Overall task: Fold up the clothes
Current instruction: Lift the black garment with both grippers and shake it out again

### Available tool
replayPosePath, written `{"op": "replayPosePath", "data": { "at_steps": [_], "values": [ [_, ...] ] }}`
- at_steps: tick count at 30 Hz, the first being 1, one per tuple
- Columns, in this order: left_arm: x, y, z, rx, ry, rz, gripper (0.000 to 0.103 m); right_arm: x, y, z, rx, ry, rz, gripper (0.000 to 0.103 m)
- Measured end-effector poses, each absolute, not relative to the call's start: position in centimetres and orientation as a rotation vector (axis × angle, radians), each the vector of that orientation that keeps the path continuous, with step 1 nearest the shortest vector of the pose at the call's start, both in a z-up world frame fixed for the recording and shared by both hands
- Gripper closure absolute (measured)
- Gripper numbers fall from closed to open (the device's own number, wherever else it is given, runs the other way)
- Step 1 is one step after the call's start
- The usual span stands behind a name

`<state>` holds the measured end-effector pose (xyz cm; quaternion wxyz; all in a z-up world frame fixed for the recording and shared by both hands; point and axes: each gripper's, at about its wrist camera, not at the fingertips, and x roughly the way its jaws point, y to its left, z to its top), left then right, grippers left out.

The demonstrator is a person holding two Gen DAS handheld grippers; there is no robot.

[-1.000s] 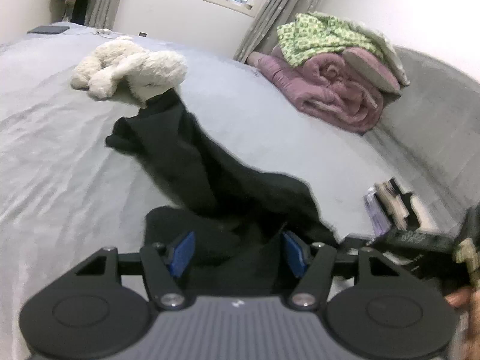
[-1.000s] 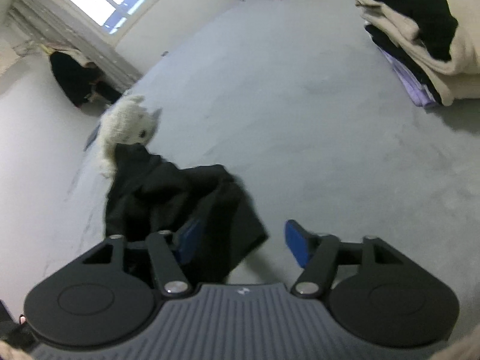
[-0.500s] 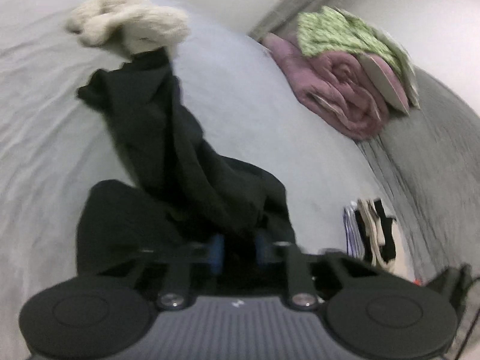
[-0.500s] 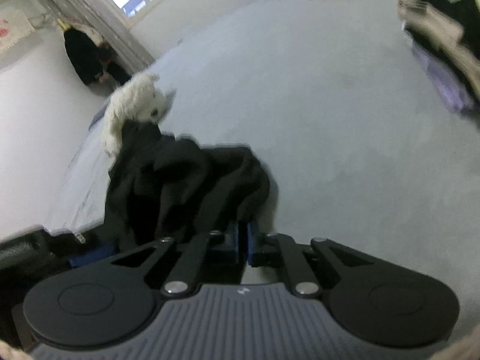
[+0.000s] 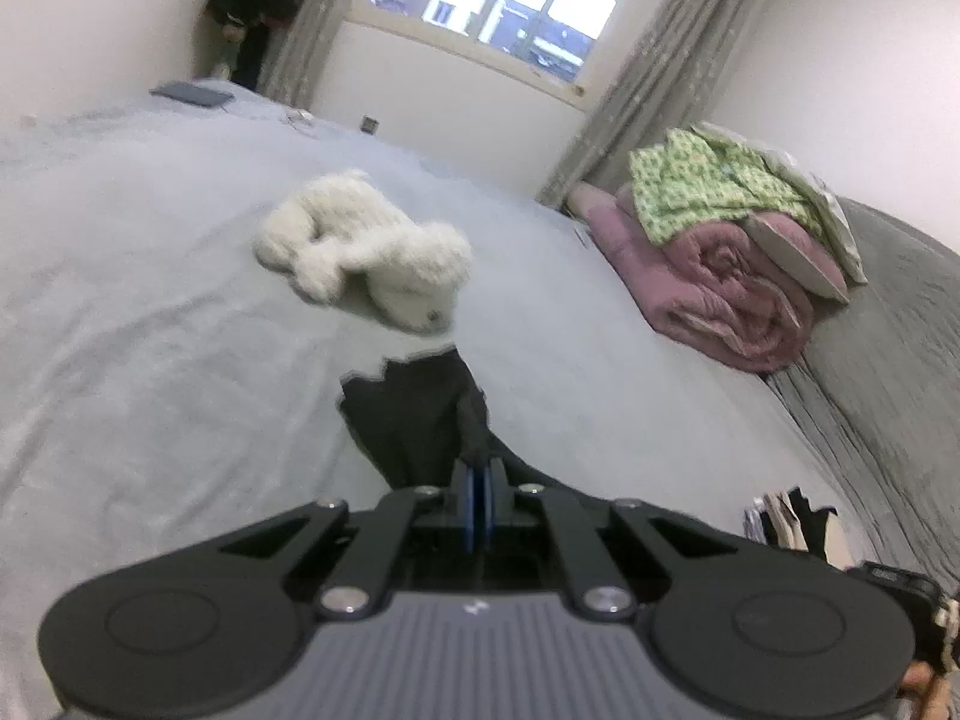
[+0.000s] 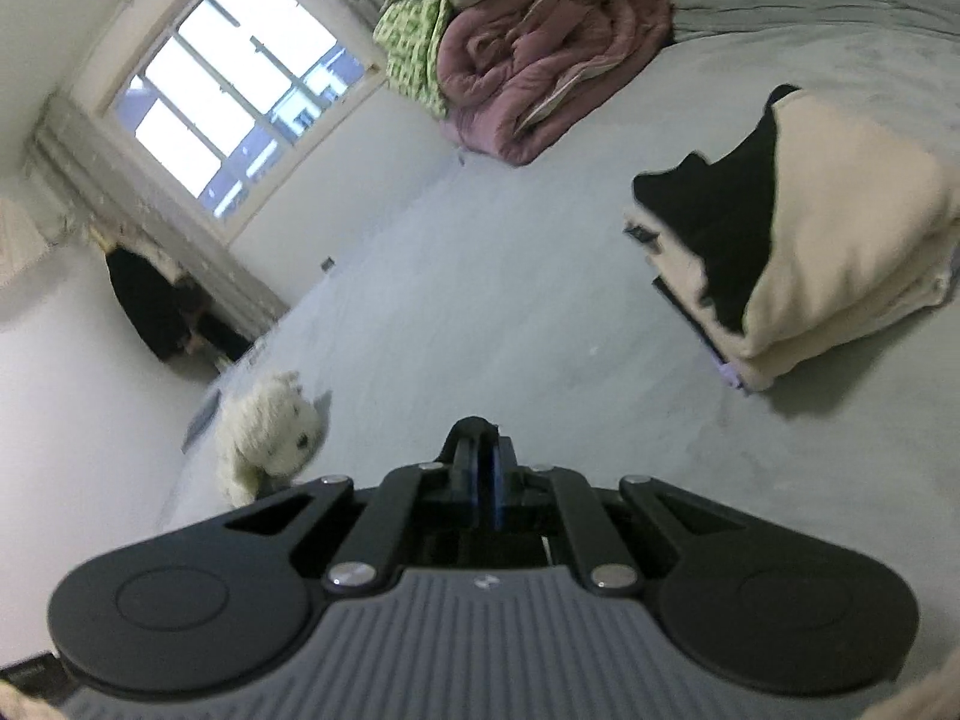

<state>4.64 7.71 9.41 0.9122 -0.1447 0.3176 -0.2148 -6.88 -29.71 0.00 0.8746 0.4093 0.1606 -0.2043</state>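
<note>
A black garment (image 5: 414, 414) hangs from my left gripper (image 5: 478, 480), which is shut on its fabric; the cloth trails forward over the grey bed (image 5: 150, 312). In the right wrist view my right gripper (image 6: 478, 468) is shut on a small bunch of the same black garment (image 6: 474, 427), raised above the bed. Most of the cloth is hidden below both grippers.
A white plush toy (image 5: 366, 252) lies ahead on the bed. A rolled pink quilt with a green patterned cloth (image 5: 726, 258) sits at the far right. A stack of folded clothes (image 6: 804, 240), cream and black, rests on the bed to the right.
Both grippers went from open to shut on the black garment, then lifted it off the bed. The views have tilted up toward the window.
</note>
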Motion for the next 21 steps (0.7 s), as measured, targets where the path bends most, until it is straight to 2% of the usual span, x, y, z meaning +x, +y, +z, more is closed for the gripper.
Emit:
{"op": "replayPosePath", "data": {
  "at_steps": [8,14,21],
  "values": [
    [6.8,7.9,14.9,-0.299,0.551,-0.426,0.100,-8.7,-28.2,3.0,0.886,0.311,-0.272,0.097],
    [9.0,3.5,19.7,-0.255,0.442,-0.487,0.100,-7.8,-27.3,3.9,0.836,0.362,-0.145,0.097],
    [12.2,-3.3,21.0,-0.214,0.400,-0.567,0.100,-6.3,-26.4,3.9,0.782,0.426,-0.055,0.097]
  ]
}}
